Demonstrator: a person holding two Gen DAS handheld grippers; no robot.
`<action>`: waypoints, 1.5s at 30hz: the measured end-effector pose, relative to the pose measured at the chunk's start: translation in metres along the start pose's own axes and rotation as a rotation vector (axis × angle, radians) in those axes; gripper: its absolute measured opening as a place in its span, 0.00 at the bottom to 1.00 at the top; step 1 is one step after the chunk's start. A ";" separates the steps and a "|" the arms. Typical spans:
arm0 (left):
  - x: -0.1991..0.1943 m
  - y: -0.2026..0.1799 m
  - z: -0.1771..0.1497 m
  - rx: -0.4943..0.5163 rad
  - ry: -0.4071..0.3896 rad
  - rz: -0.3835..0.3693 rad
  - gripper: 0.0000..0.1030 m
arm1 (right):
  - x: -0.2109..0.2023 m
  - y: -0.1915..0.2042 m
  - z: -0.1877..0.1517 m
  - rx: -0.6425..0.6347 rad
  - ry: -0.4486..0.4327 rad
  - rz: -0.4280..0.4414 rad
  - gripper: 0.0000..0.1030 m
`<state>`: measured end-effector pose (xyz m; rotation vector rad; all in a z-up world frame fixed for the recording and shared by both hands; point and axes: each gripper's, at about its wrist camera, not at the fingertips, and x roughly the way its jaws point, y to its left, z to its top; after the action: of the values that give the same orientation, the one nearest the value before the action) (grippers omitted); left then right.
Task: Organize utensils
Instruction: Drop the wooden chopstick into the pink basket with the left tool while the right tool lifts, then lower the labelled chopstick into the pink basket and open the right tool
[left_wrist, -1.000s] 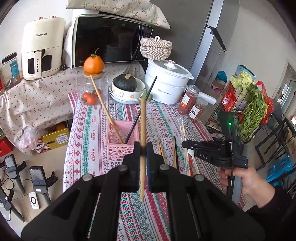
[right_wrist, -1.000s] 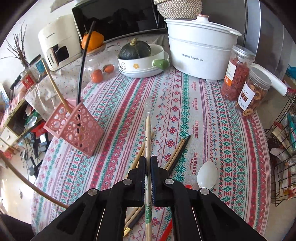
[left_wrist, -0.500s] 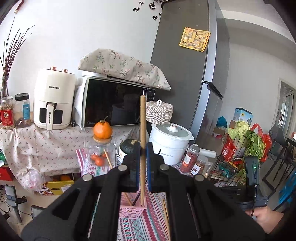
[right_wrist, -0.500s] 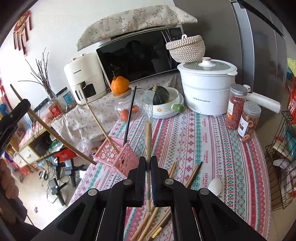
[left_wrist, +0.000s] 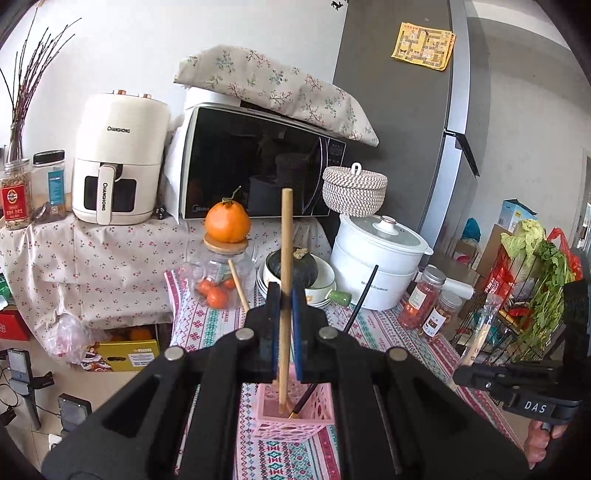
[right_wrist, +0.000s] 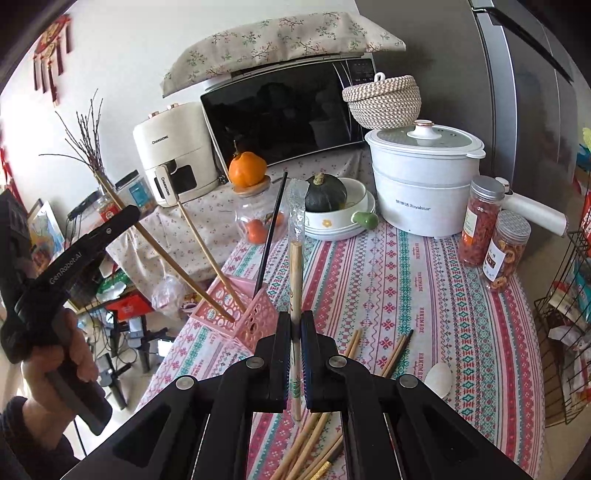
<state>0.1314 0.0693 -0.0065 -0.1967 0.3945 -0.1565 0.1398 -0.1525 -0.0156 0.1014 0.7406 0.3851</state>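
Note:
My left gripper (left_wrist: 284, 297) is shut on a bare wooden chopstick (left_wrist: 286, 229) that stands nearly upright with its lower end inside the pink lattice basket (left_wrist: 295, 417). A black chopstick (left_wrist: 364, 291) and another wooden one (left_wrist: 238, 284) lean in that basket. My right gripper (right_wrist: 295, 321) is shut on a plastic-wrapped wooden chopstick (right_wrist: 295, 273), held above the table right of the pink basket (right_wrist: 243, 314). In the right wrist view the left gripper (right_wrist: 127, 216) comes in from the left. Loose chopsticks (right_wrist: 395, 354) and a white spoon (right_wrist: 437, 376) lie on the patterned tablecloth (right_wrist: 424, 280).
Behind the basket stand a glass jar topped with an orange (left_wrist: 225, 273), stacked bowls holding a dark squash (left_wrist: 303, 269), a white cooker (left_wrist: 376, 258) and two red-filled jars (left_wrist: 424, 302). A wire rack of greens (left_wrist: 535, 295) is at the right. The table's left edge drops to a cluttered floor.
The left gripper tipped up from the table, then came back down, and its chopstick's lower end now sits in the pink basket. The right gripper lifted its wrapped chopstick off the pile.

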 end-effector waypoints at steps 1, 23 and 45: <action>0.004 0.001 -0.001 -0.006 0.020 0.003 0.06 | -0.001 0.001 0.001 0.000 -0.006 0.003 0.05; -0.008 0.038 -0.027 -0.161 0.367 0.170 0.88 | 0.000 0.050 0.059 0.059 -0.197 0.064 0.05; -0.018 0.039 -0.037 -0.109 0.464 0.216 0.88 | 0.092 0.062 0.040 0.085 -0.026 0.017 0.28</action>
<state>0.1052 0.1046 -0.0417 -0.2237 0.8838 0.0358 0.2094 -0.0585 -0.0311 0.1921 0.7310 0.3676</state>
